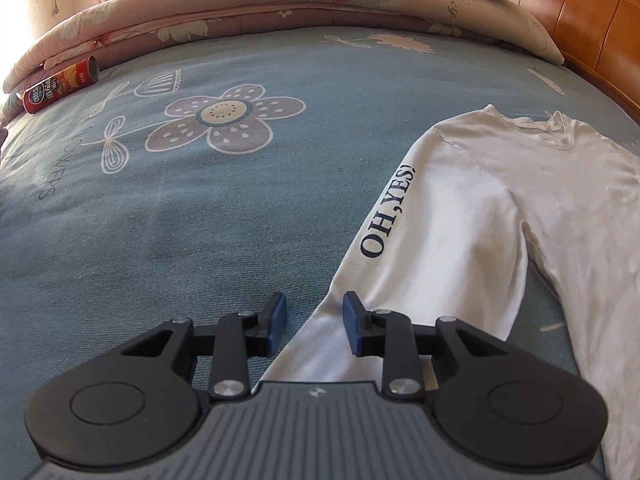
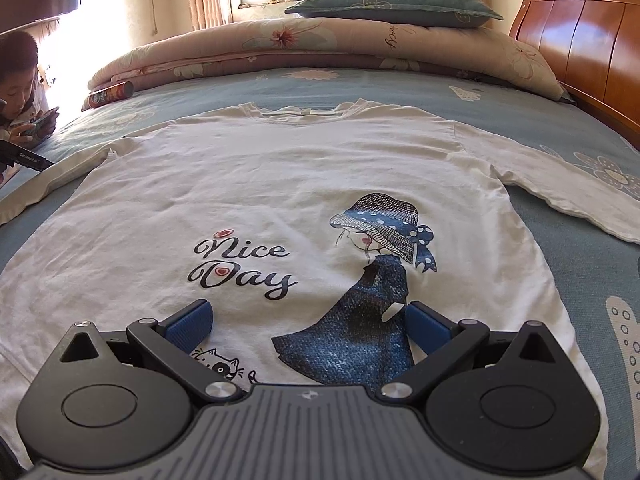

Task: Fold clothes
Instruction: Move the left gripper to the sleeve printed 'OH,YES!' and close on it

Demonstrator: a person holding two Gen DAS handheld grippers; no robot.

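Here the left gripper stands partly apart, its blue pads on either side of the edge of the white long-sleeve shirt's left sleeve, not pressing it. The right gripper is wide apart above the near hem of the shirt, holding nothing. The shirt lies flat, front up, on the blue flowered bedsheet. On the sleeve one reads "OH, YES!"; on the chest "Nice Day" beside a girl in a hat. A red snack can lies on its side far left; its contents are not visible.
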